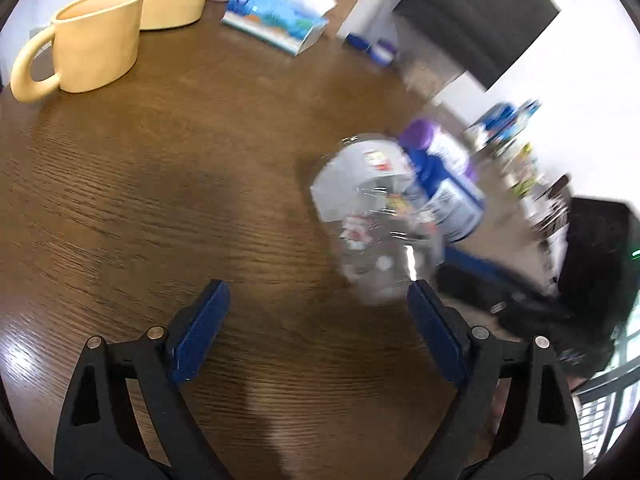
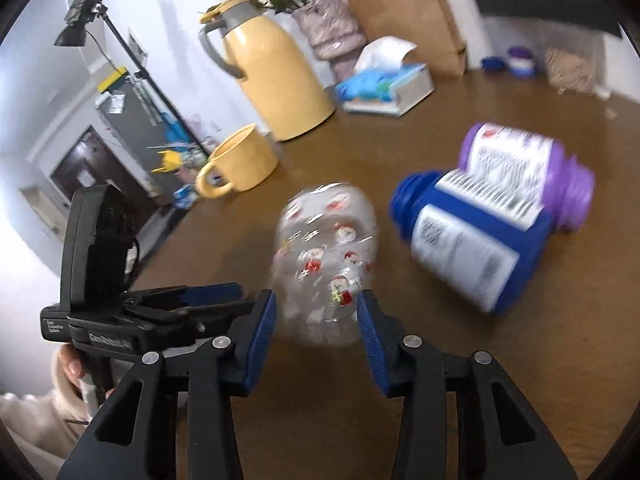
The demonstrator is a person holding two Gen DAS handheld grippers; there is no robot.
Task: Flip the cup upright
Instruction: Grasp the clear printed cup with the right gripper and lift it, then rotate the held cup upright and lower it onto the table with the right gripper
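Note:
A clear plastic cup [image 2: 326,264] printed with small red figures is blurred and tilted over the brown table [image 2: 304,408]. My right gripper [image 2: 316,320] has its blue pads on either side of the cup's lower part, seemingly gripping it. The cup also shows in the left wrist view [image 1: 376,216], to the right and ahead of my left gripper [image 1: 320,296], which is open and empty above the table. The left gripper's body [image 2: 120,280] appears at the left of the right wrist view.
A blue bottle [image 2: 468,240] and a purple bottle [image 2: 528,172] lie on their sides right of the cup. A yellow mug [image 1: 88,44], a yellow thermos jug [image 2: 276,76], a tissue box [image 1: 276,20] and a paper bag [image 2: 404,12] stand farther back.

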